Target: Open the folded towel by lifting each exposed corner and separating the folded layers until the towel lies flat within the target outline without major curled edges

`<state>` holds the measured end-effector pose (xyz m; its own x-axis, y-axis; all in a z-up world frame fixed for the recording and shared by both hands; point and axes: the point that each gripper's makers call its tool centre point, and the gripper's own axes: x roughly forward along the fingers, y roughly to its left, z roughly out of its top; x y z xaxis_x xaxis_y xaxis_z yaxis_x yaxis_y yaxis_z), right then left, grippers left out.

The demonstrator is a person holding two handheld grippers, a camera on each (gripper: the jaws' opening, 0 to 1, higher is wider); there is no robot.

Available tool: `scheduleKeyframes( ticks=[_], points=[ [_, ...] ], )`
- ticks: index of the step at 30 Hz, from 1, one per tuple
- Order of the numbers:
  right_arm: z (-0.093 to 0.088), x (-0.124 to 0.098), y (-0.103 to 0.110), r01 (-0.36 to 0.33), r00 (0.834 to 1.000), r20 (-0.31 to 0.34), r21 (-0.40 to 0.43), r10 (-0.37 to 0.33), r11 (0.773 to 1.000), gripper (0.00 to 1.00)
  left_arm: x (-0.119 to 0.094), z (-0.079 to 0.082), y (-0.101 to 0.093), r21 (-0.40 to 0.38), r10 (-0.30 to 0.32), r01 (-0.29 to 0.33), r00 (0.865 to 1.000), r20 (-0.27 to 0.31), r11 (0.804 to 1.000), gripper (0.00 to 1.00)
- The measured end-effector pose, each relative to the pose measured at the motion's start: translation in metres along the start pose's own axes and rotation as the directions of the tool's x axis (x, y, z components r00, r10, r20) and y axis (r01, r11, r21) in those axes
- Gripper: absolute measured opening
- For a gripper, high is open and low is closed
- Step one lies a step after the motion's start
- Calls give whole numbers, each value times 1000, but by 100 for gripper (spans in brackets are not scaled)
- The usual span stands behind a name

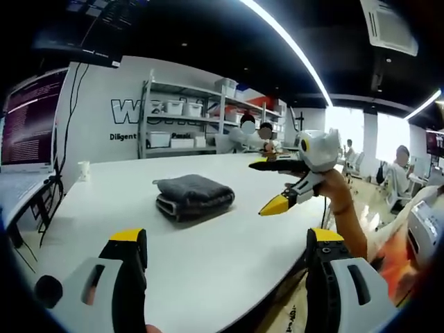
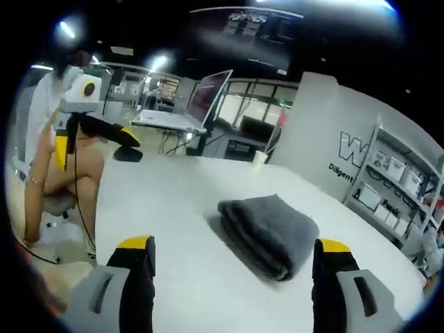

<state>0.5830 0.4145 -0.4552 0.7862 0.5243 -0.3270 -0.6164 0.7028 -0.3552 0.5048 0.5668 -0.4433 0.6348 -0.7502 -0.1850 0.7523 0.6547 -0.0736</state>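
Note:
A dark grey towel (image 1: 193, 196) lies folded in a thick stack on the white table (image 1: 208, 277), its rounded fold toward me. My left gripper (image 1: 227, 244) hovers open over the near table edge, well short of the towel. My right gripper (image 1: 268, 185) comes in from the right, open, level with the towel and a little to its right, held by a hand. In the right gripper view the towel (image 2: 270, 232) sits just ahead between the wide open jaws of my right gripper (image 2: 234, 251). My left gripper (image 2: 96, 144) hangs open at the table's far corner.
A paper cup (image 1: 84, 170) (image 2: 259, 157) stands near the table's far edge. A laptop (image 2: 201, 97) and a monitor (image 1: 28, 118) sit on a side desk. Shelves (image 1: 187, 118) with bins line the wall. People sit at the back. A small black object (image 2: 128, 154) rests on the table corner.

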Motion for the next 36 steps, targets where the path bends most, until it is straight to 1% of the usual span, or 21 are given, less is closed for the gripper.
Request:
scheduleKeyframes(
  ticks=[2, 5, 11, 14, 16, 17, 18, 21, 24, 27, 29, 32, 33, 36],
  points=[
    [6, 9, 2, -14, 1000, 9, -12, 14, 1000, 89, -1, 1, -1, 5, 1, -1, 1000, 2, 1000, 94],
    [9, 19, 6, -37, 999, 0, -26, 37, 999, 91, -1, 2, -2, 8, -2, 2, 1000, 4, 1000, 94],
    [14, 45, 4, -29, 999, -14, -71, 28, 997, 84, 0, 1, -2, 14, -5, 5, 1000, -1, 1000, 94],
    [18, 59, 2, -39, 999, -6, -53, 38, 998, 81, 0, 1, -3, 21, -10, 10, 1000, -6, 1000, 94],
    [19, 64, 0, -32, 1000, -1, -51, 32, 998, 76, 0, 1, -3, 22, -12, 12, 1000, -5, 1000, 94],
    [20, 70, -5, -8, 1000, 6, -59, 8, 998, 73, 1, 1, -3, 21, -14, 14, 1000, -5, 1000, 94],
    [19, 73, -7, 0, 1000, 7, -64, 1, 998, 71, 1, 1, -3, 20, -14, 14, 1000, -6, 1000, 94],
    [15, 84, -11, 7, 1000, 10, -53, -7, 999, 68, 2, -1, -2, 14, -12, 12, 1000, -8, 1000, 94],
    [12, 93, -14, 14, 999, 31, -42, -12, 999, 58, 1, -1, -2, 12, -11, 11, 1000, -6, 1000, 94],
    [2, 105, -17, 15, 1000, 26, -30, -15, 999, 56, 0, 0, -2, 13, -12, 13, 1000, -3, 1000, 94],
    [-1, 108, -17, 14, 1000, 25, -24, -14, 1000, 54, 0, 1, -2, 14, -12, 12, 1000, -1, 1000, 94],
    [-4, 111, -22, 52, 999, 17, -62, -51, 997, 46, -1, 1, 0, 11, -11, 11, 1000, 2, 1000, 94],
    [-4, 112, -21, 50, 999, 17, -60, -49, 997, 43, -1, 1, 0, 11, -11, 11, 1000, 1, 1000, 94],
    [-6, 117, -18, 23, 999, 24, -28, -22, 999, 41, 0, 0, -2, 12, -14, 14, 1000, -2, 1000, 94]
  ],
)
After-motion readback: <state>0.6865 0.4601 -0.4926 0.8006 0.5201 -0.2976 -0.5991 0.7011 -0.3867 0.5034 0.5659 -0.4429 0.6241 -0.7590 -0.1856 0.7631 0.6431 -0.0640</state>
